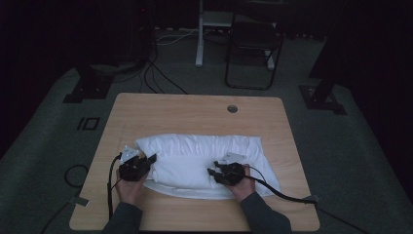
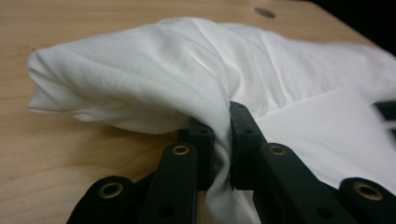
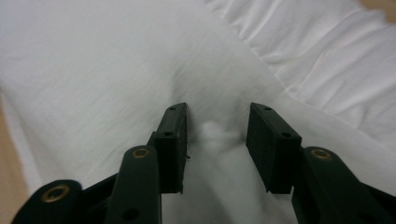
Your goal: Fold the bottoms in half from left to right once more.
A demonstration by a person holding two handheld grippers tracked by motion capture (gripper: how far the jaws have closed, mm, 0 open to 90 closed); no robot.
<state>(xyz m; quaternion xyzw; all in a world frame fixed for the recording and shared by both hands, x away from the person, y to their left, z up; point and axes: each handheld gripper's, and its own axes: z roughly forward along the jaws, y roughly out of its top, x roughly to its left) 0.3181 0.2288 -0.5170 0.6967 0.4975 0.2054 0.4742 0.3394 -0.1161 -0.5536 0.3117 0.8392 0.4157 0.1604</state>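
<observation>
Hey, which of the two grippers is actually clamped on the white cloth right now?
The left gripper: its jaws are pinched together on a fold of the white cloth. The right gripper has its jaws apart, with only a small bump of fabric between them.

**Bare worktop on all sides, cloth heaped in the middle**

We see the white cloth (image 1: 204, 161) spread across the middle of the worktop (image 1: 195, 109), its far edge bunched into a raised ridge that blocks a low pass straight ahead. Beyond that ridge the wood lies bare up to the round cable hole (image 1: 232, 108). Open strips run along the left and right edges. A cable (image 1: 287, 195) trails across the near right corner.
</observation>
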